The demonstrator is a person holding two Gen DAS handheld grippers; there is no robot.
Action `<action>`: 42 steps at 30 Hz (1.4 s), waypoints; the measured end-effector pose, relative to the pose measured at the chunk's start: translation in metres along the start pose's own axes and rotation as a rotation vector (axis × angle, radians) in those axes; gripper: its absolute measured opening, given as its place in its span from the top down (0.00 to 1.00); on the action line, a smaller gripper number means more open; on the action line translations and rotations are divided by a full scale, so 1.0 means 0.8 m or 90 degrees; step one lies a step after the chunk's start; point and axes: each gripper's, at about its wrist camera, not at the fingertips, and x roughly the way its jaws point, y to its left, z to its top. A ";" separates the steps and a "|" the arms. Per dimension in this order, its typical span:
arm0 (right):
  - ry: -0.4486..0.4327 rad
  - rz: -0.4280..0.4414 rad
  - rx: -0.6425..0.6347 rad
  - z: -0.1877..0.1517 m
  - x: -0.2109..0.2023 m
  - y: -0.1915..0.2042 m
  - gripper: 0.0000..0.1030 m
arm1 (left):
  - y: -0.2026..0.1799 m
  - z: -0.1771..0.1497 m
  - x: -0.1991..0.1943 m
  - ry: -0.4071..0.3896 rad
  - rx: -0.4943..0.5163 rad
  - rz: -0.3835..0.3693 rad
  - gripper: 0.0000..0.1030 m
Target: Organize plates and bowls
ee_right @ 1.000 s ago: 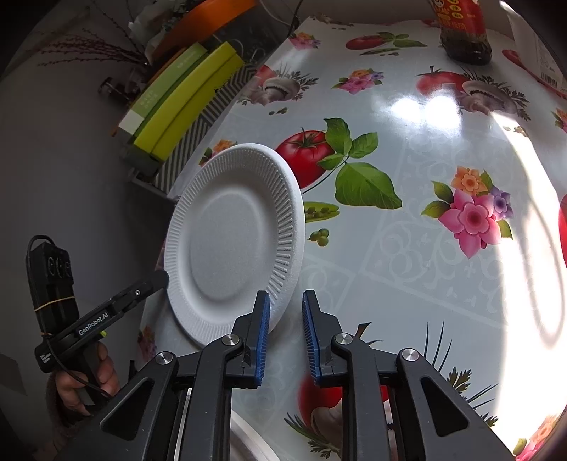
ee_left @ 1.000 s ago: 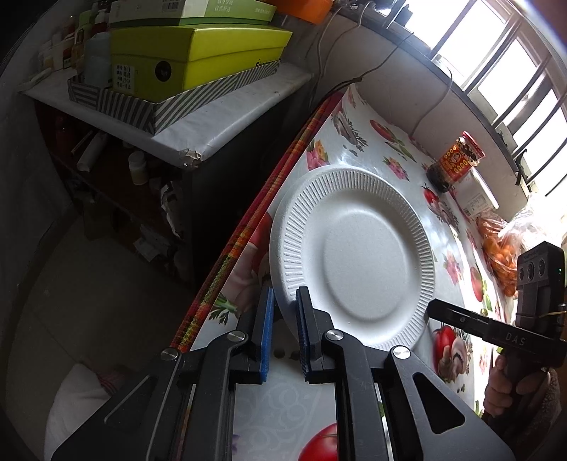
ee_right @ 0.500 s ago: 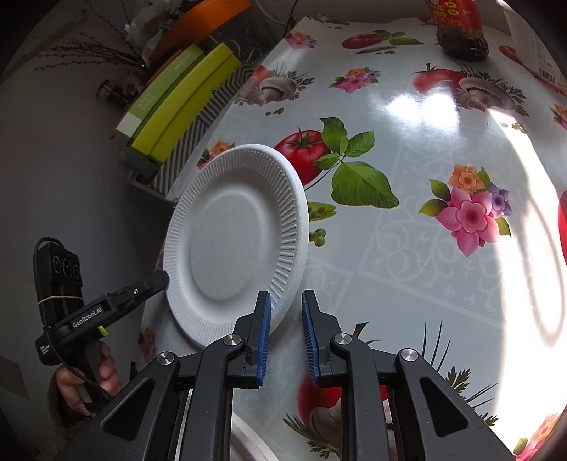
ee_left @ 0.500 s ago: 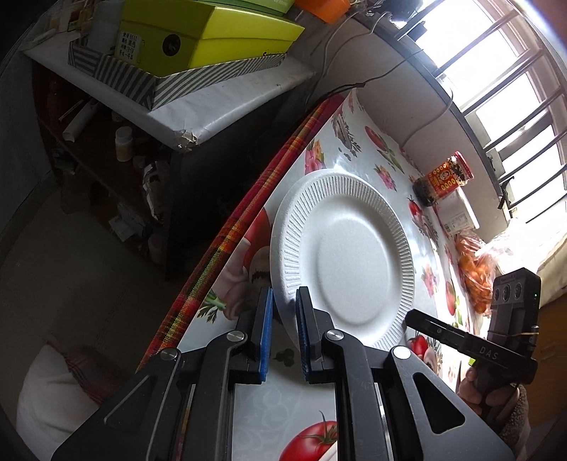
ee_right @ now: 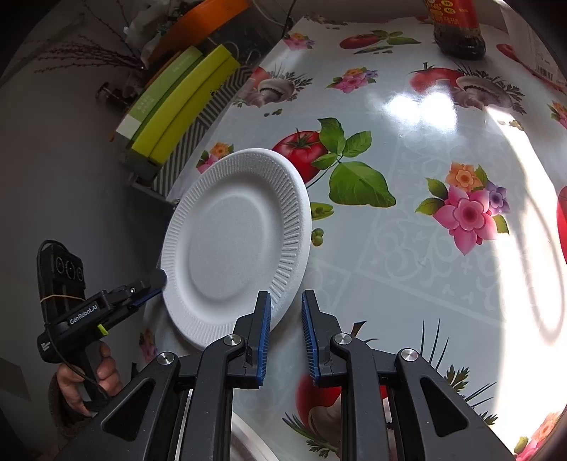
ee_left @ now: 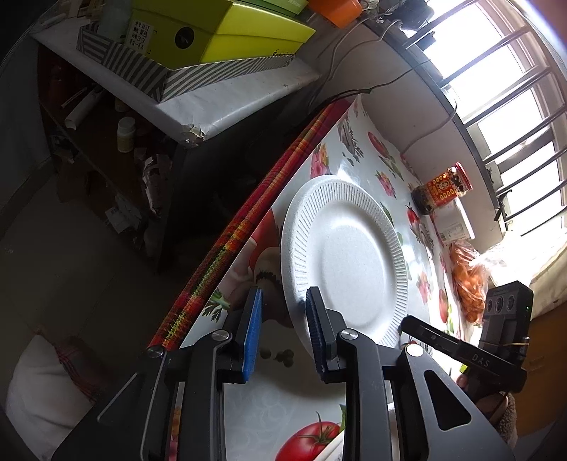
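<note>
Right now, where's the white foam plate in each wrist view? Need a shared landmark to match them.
Left wrist: white foam plate sits centre frame, near the table's plaid edge, its near rim between the left gripper jaws.
Right wrist: plate is left of centre, just ahead-left of the right gripper.
Shared landmark: the red-labelled jar, right of the plate in the left view, top right in the right view.
</note>
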 end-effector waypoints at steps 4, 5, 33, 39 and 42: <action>-0.001 0.001 0.002 0.000 0.000 -0.001 0.82 | -0.004 -0.001 0.001 0.002 0.012 0.009 0.78; -0.001 0.002 0.003 -0.001 -0.001 -0.001 0.82 | -0.006 -0.002 0.002 0.003 0.014 0.008 0.83; -0.030 -0.017 -0.034 -0.019 -0.030 0.021 0.83 | -0.039 -0.019 -0.025 -0.019 0.074 0.018 0.86; -0.040 -0.008 -0.033 -0.026 -0.046 0.026 0.83 | -0.044 -0.027 -0.039 -0.027 0.083 0.011 0.86; -0.046 -0.006 -0.036 -0.032 -0.054 0.029 0.83 | -0.047 -0.032 -0.047 -0.032 0.087 0.009 0.86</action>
